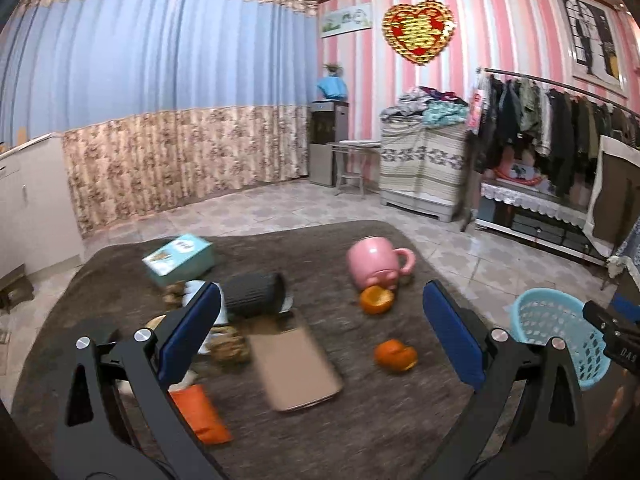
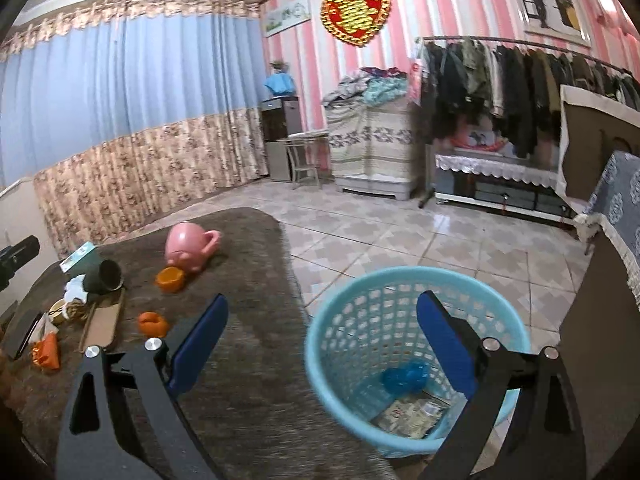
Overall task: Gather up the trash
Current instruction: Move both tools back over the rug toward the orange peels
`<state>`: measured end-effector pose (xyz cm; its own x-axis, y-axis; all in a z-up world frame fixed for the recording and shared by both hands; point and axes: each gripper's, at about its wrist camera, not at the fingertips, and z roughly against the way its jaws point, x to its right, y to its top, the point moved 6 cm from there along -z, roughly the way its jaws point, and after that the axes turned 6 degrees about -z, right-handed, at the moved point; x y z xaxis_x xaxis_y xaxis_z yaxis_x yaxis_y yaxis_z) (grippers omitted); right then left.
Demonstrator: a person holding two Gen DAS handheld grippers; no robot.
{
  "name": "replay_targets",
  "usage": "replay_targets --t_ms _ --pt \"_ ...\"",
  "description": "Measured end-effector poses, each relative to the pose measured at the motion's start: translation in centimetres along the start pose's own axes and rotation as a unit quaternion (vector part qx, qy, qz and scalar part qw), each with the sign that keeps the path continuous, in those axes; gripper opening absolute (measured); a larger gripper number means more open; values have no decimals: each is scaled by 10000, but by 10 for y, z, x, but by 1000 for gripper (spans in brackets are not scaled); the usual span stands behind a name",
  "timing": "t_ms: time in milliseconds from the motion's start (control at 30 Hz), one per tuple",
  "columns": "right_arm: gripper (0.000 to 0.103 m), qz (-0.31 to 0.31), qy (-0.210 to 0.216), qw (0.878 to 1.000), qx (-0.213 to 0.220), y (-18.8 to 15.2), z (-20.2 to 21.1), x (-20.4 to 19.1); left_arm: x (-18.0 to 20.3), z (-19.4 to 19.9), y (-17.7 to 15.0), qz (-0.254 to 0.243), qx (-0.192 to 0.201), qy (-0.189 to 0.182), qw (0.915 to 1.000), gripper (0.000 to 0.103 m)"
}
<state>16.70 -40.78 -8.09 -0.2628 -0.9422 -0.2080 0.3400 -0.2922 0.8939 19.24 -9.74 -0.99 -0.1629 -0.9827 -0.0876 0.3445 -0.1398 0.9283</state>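
My left gripper is open and empty above the brown table. Two orange peels lie ahead of it: one by the pink mug, one nearer. An orange wrapper lies under my left finger. My right gripper is open and empty, over the rim of the light blue trash basket, which stands on the floor beside the table. Inside the basket lie a blue crumpled piece and a printed wrapper. The peels also show in the right wrist view.
On the table lie a phone, a dark ribbed cup on its side, a teal box, white tissue and nut shells. The basket sits at the table's right. A clothes rack stands beyond.
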Motion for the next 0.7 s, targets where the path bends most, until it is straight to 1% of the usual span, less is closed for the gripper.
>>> replay_targets --t_ms 133,233,333,400,600,700 --pt "93 58 210 9998 26 -3 5 -23 -34 10 -8 78 -57 229 9997 98" --pt "93 119 368 9992 38 -5 7 -41 -52 12 -14 93 -131 365 9992 98" --pt "93 277 434 9987 39 -9 7 -57 -68 15 -24 119 -207 497 9985 98" --pt "93 372 453 9983 -27 -14 5 -66 -77 18 -32 165 -260 571 9979 98" --pt "93 398 638 9970 -181 -22 -2 -86 -112 22 -50 323 -429 851 9949 98" --pt "93 478 651 9964 -261 -26 -6 -95 -131 20 -64 423 -540 966 9930 98"
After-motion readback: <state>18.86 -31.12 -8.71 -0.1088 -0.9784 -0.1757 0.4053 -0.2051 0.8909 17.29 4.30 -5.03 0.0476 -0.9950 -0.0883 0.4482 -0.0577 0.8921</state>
